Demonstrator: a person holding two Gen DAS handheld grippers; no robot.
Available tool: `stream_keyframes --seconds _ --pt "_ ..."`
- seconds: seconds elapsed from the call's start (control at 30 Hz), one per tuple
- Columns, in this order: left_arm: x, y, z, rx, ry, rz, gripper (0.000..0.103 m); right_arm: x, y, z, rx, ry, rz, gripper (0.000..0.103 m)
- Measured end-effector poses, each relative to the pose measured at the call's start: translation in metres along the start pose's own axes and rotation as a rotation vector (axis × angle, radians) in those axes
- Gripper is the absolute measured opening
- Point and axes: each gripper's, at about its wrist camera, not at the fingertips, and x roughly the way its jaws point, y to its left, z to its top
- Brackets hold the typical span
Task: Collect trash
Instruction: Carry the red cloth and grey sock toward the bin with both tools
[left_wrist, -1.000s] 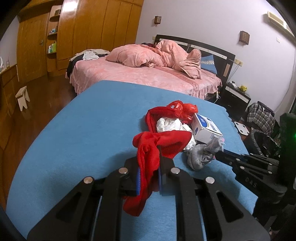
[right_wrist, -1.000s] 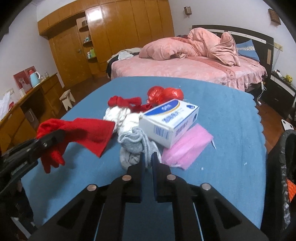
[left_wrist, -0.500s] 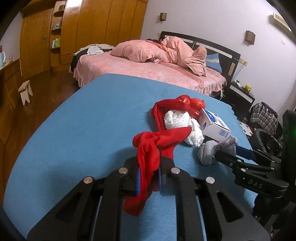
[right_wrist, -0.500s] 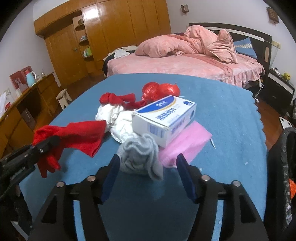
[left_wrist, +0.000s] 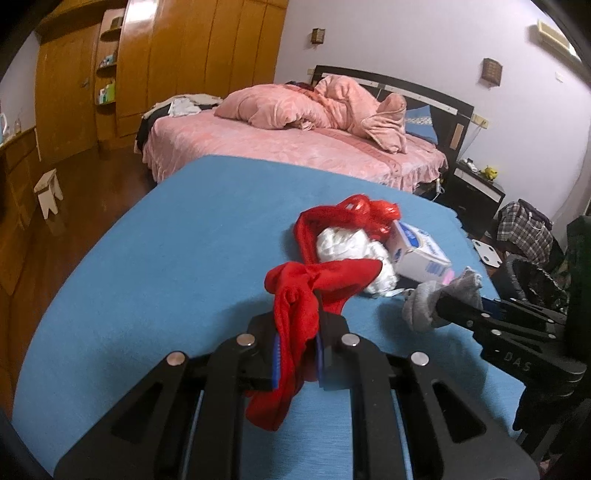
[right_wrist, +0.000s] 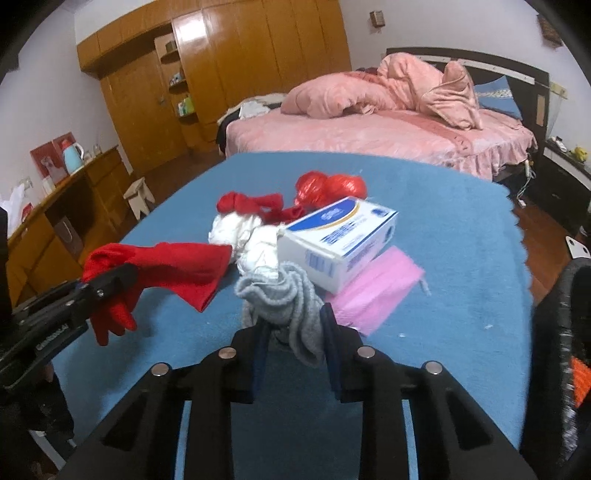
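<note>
Gripping a grey sock (right_wrist: 291, 306) after closing, the right tool (right_wrist: 293, 343) faces a blue-printed box (right_wrist: 338, 240), pink mask (right_wrist: 376, 291); left tool (left_wrist: 297, 347) clamps red cloth (left_wrist: 299, 314); "DAS" legible.

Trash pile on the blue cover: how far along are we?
Nothing looks binned yet. In hand: left tongs shut on the red sock; right tongs have just been closing and now pinch the grey sock. Left on the blue cover: white crumpled tissue, blue-and-white box, pink mask, red plastic bag, second red sock. No bin clearly identifiable.
</note>
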Motion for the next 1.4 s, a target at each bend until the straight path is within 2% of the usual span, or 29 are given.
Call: stream_keyframes --seconds 0.43,0.9,1.4 --pt "-0.03 -0.048 0.019 0.054 -0.077 -0.102 0.013 -0.063 -0.029 0.013 0.072 -0.127 -0.05 0.027" --pt "-0.04 -0.11 0.028 0.109 -0.103 -0.199 0.013 -0.121 -0.065 0.007 0.134 -0.22 -0.119 0.027" --pt "-0.038 -0.197 0.035 0.209 -0.122 -0.333 0.013 -0.184 -0.132 -0.012 0.224 -0.306 -0.261 0.027"
